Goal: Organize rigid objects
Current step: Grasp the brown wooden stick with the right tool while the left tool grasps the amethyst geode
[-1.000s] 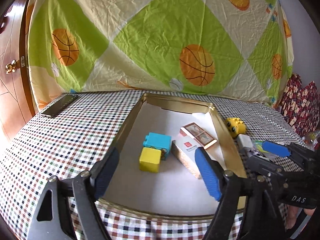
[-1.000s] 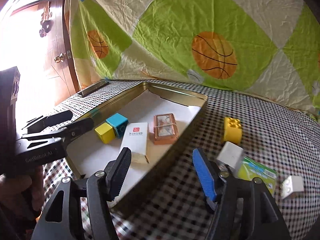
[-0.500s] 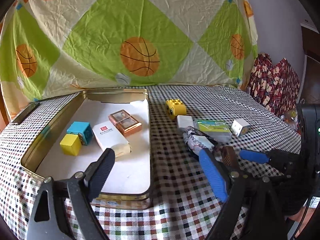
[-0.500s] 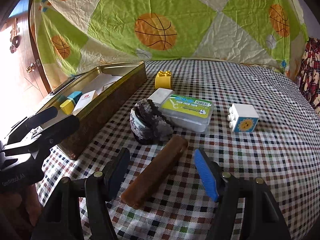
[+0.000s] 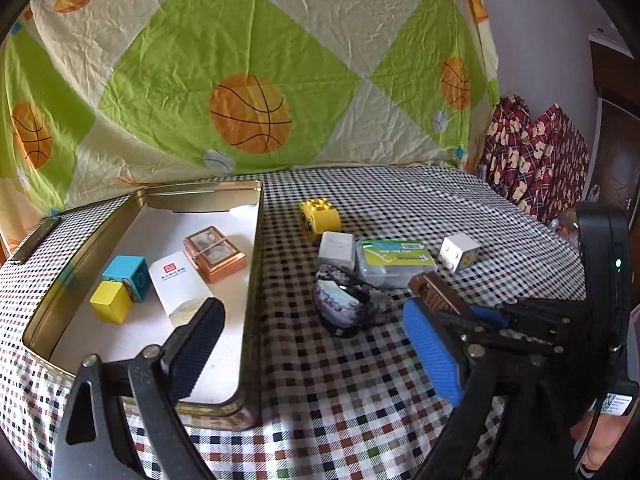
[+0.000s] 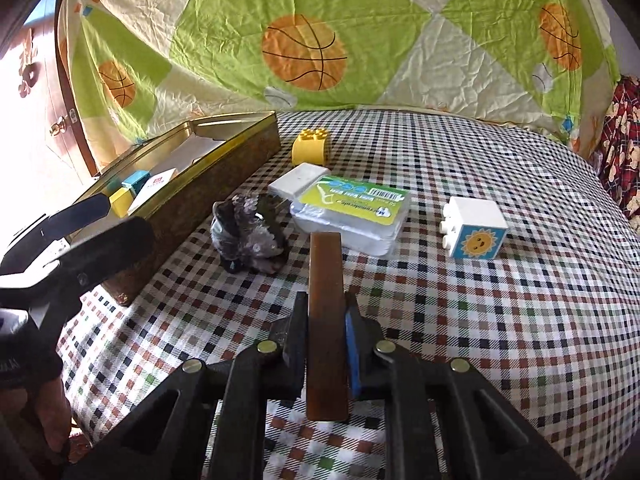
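My right gripper [image 6: 326,312] is shut on a long brown bar [image 6: 326,280], holding it lengthwise just above the checked cloth; the bar's far end shows in the left wrist view [image 5: 430,286]. My left gripper [image 5: 312,344] is open and empty, over the right wall of the gold tin [image 5: 256,260]. The tin holds a blue block [image 5: 126,272], a yellow block [image 5: 110,302], a white box [image 5: 180,284] and a copper card box [image 5: 214,254].
On the cloth right of the tin lie a yellow toy brick [image 6: 310,148], a small white box [image 6: 298,178], a green-labelled plastic case [image 6: 354,210], a grey patterned pouch [image 6: 250,230] and a white sun brick [image 6: 474,228]. A phone [image 5: 36,238] lies far left.
My right gripper has closed on the brown bar, which now points straight ahead between the fingers. Both grippers have swung right, away from the tin toward the loose items.
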